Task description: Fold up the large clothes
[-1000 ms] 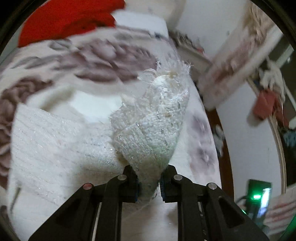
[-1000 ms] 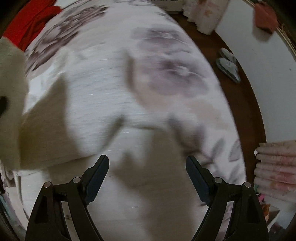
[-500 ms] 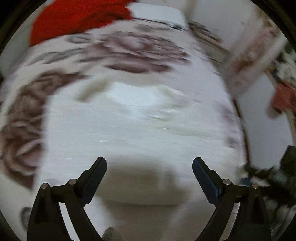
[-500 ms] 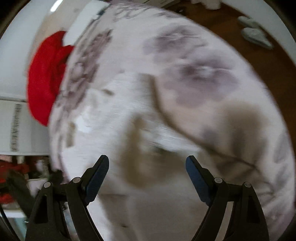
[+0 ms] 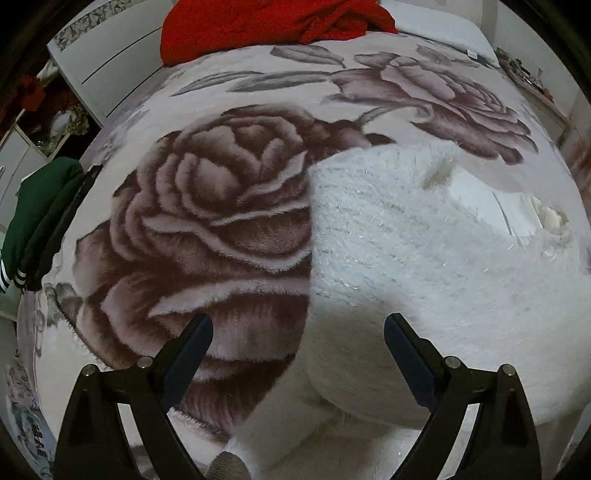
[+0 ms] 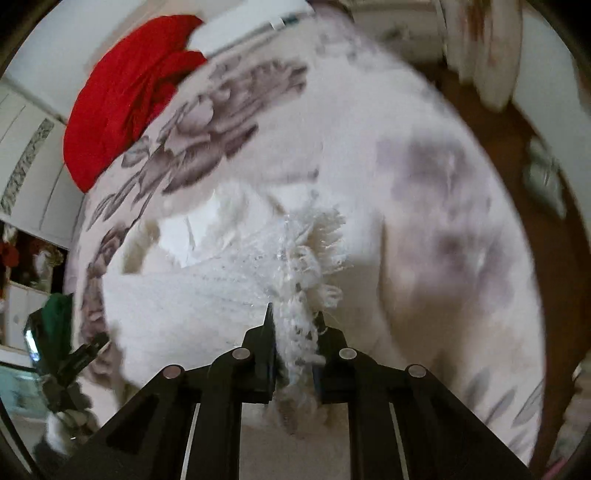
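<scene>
Handling note on the white fluffy sweater (image 5: pixel 399 236): it lies spread on the rose-print blanket (image 5: pixel 207 221) covering the bed, filling the right half of the left wrist view, with 1 sleeve trailing toward the camera between the jaws.

Left gripper (image 5: pixel 298 341) — jaws wide apart, pads touching nothing, hovering over the sleeve and the garment's left edge.

Right gripper (image 6: pixel 294 356) — jaws clamped together on a fringed, shaggy edge of the same sweater (image 6: pixel 207 291); tufts stick out above the pads, and the frame is motion-blurred.

Judgement: soft, limp, light knit with long pile. It should drape and sag from any 1 hold, so 2 holds along an edge would keep a fold line straight. Loose fringe could slip or snag — better to pinch deeper into the knit body, at a hem corner or shoulder seam.

Red garment (image 5: pixel 273 26) sits at the far end, apart.
</scene>
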